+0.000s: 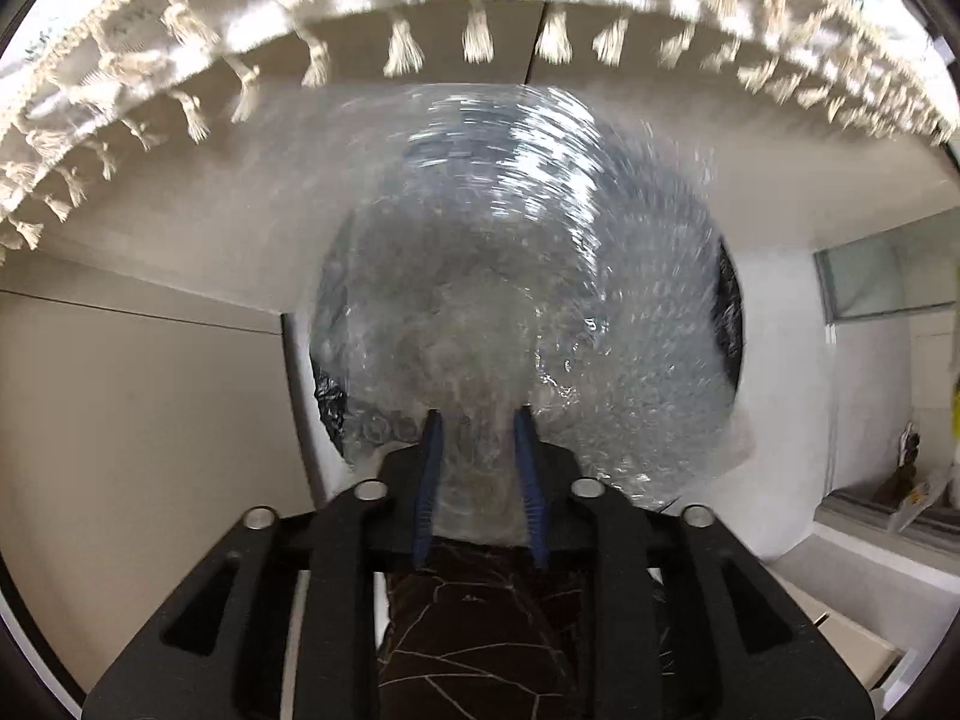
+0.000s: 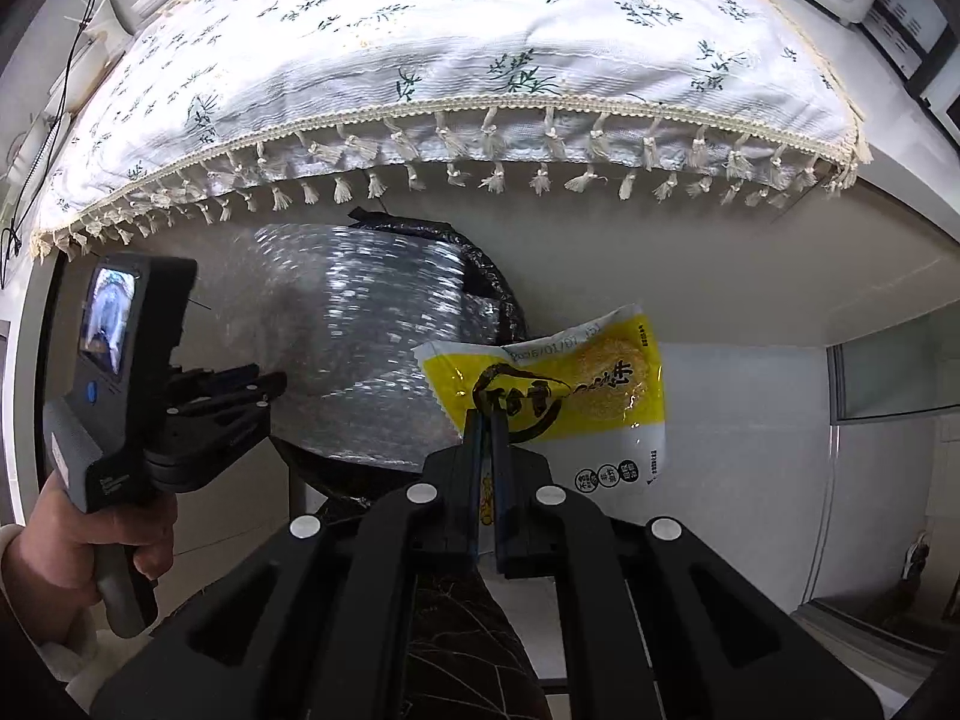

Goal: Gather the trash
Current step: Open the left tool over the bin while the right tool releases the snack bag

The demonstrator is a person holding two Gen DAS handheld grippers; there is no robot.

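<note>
Bubble wrap [image 1: 528, 300], clear and blurred with motion, fills the space just ahead of the left gripper [image 1: 479, 420]. Its two blue jaws stand a little apart, with a fold of the wrap lying between them; whether the pads press on it cannot be told from the blur. The wrap spreads over the mouth of a bin lined with a black bag [image 1: 729, 306], whose dark plastic shows at the wrap's left and right edges. Beyond the jaw tips hangs the tasselled fringe of a white cloth [image 1: 180, 60].

The right gripper [image 2: 487, 420] has its jaws together, clamped on the lower edge of a yellow and white snack wrapper [image 2: 576, 384], which stands up ahead of the jaw tips and leans to their right. To the left of these jaws the same bubble wrap [image 2: 360, 348] shows as a shiny, streaked mass over the black bag [image 2: 486, 276]. Further left, a hand [image 2: 78, 546] grips the handle of the left gripper [image 2: 264, 387], whose small screen faces the camera.

Beyond both sets of jaws the table [image 2: 750, 276] carries the white cloth [image 2: 450, 36] printed with green sprigs, its fringe hanging over the near edge. A dark patterned surface lies below the right jaws.
</note>
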